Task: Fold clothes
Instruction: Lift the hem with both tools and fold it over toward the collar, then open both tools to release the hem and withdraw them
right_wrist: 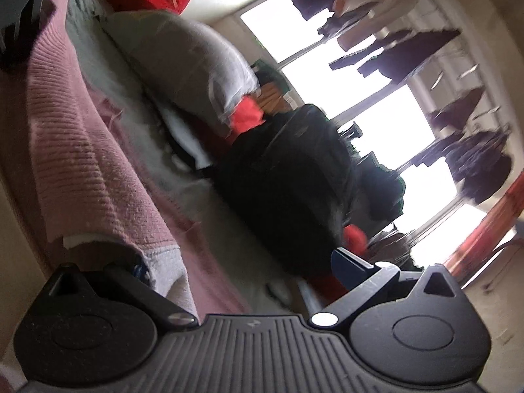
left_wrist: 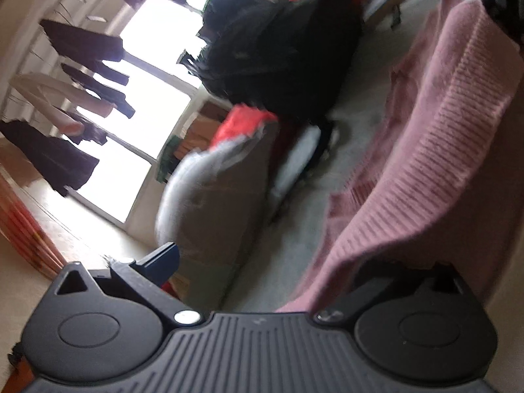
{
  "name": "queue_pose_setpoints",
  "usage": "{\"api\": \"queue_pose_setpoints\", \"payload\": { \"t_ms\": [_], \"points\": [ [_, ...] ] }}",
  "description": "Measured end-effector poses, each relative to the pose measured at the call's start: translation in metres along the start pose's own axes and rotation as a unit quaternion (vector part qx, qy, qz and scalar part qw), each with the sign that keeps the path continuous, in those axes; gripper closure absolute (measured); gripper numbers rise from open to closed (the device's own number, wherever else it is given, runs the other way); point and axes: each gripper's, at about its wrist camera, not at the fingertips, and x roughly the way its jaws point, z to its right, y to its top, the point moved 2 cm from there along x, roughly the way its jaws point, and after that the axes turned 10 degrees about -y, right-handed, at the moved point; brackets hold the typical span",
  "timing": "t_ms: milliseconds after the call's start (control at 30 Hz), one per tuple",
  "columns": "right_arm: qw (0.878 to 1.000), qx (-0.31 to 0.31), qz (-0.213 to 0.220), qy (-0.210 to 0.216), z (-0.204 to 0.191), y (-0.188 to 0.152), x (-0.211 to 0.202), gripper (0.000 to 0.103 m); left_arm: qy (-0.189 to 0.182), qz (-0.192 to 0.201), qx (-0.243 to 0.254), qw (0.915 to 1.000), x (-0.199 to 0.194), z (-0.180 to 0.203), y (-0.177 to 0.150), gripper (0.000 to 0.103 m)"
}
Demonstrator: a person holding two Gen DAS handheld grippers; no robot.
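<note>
Both tongs stood wide apart, yet whether your left gripper or right gripper pinched the pink knitted sweater I could not tell; one finger of each was buried in it. You seemingly had it stretched above the bed between them, so next you needed to lay it flat.

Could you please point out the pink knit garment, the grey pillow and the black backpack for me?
pink knit garment [left_wrist: 452,137]: left wrist view, on its ribbed band.
grey pillow [right_wrist: 183,62]: right wrist view, on the middle of its side.
black backpack [right_wrist: 288,177]: right wrist view, on its main body.
</note>
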Motion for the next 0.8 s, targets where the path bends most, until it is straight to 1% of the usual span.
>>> {"api": "queue_pose_setpoints", "payload": {
  "t_ms": [67, 133, 367, 467, 567, 667, 800],
  "points": [
    [0.999, 0.013, -0.019, 0.024, -0.002, -0.004, 0.009, 0.0, -0.019, -0.006, -0.008, 0.9998, 0.006, 0.003, -0.002, 0.001],
    [0.998, 0.032, -0.033, 0.041, 0.001, -0.005, 0.011, 0.0, -0.022, -0.009, -0.019, 0.9995, 0.006, 0.003, -0.005, 0.001],
    [0.988, 0.093, -0.057, 0.111, 0.033, -0.01, -0.012, 0.0, -0.066, 0.011, -0.021, 0.9975, -0.034, -0.009, -0.012, 0.001],
    [0.982, 0.12, -0.069, 0.131, 0.043, -0.01, -0.009, 0.0, -0.059, 0.007, -0.027, 0.9979, -0.035, -0.015, -0.01, 0.001],
    [0.974, 0.148, -0.087, 0.148, 0.049, -0.009, 0.007, 0.0, -0.063, 0.0, -0.064, 0.9959, -0.022, -0.03, -0.005, 0.001],
    [0.957, 0.198, -0.12, 0.177, 0.055, -0.014, 0.035, 0.0, -0.072, -0.012, -0.1, 0.9923, 0.0, -0.044, -0.001, 0.001],
    [0.924, 0.265, -0.17, 0.218, 0.064, -0.022, 0.078, 0.0, -0.074, -0.031, -0.119, 0.9896, 0.028, -0.054, 0.005, 0.001]
  ]
}}
